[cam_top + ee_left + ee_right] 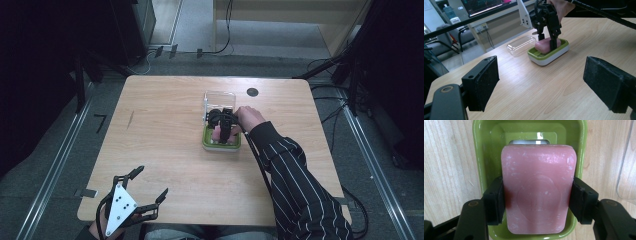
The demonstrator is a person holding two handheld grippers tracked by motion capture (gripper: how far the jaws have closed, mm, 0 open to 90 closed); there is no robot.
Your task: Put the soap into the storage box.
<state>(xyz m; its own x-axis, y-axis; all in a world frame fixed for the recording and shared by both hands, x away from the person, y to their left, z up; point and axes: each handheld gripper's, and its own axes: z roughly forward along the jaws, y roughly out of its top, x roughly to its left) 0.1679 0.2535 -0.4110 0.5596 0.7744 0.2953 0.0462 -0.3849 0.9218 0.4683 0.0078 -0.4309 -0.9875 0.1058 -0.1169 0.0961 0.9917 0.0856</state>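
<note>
Pink soap bar [537, 188] — pinched by right gripper [537, 202] over green soap dish [480, 157]; clear lid [521, 44] at dish's 12 o'clock; left gripper [145, 187] spread wide, holding nothing.

One pink soap bar [537, 190], between the right gripper [537, 202] jaws. One green soap dish [548, 53] beneath it. One clear lid [521, 44], just beyond the dish. Two grippers; left gripper [150, 187] apart. One dark disc [252, 92], possibly a grommet.

Right tool [537, 202] clamped on both long sides of pink soap bar [537, 190], which sits inside green dish [480, 157] on table [446, 165].
</note>
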